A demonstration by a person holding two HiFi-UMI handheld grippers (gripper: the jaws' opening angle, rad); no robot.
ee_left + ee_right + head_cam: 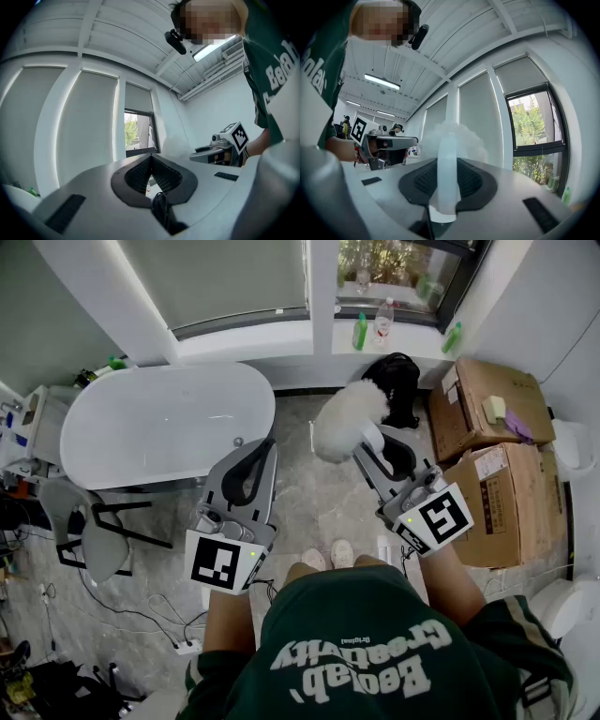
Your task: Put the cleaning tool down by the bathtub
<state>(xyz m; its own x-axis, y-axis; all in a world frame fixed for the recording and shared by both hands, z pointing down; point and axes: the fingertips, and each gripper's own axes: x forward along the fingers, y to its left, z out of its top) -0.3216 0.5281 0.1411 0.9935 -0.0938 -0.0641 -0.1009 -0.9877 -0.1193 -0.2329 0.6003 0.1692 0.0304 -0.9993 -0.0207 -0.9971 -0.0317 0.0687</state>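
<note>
"So, where is the duster (348, 418)?"

"Up in the air, in the right hand-held gripper (379, 452). Its jaws are clamped on the white handle (447, 180), and the fluffy head sticks out past them. From the head view, the head hangs over the floor (305, 488), between the bathtub (98, 423) and a black bag (398, 381)."

"And the other one?"

"The left hand-held gripper (251, 465) carries nothing. Its jaws are pressed together at the tips, with only the window showing beyond them."

"Which step would you call this?"

"The carry, I'd say. The duster hasn't been put down. The tub lies off to the person's left and the duster is just to its right."

"What does the next move need?"

"Probably a swing to the left and a lowering to the floor by the tub's curved end. The jaws should part only once the duster rests there. It looks light, so I'd expect it to tip or roll if let go from high up."

"What's the room like?"

"It's a bathroom with a grey marbled floor and white walls. Bottles (382, 322) stand on the window sill (281, 334). Cardboard boxes (487, 493) are stacked to the right, and a grey chair (89, 531) and loose cables (141, 610) are to the left of the person."
</note>
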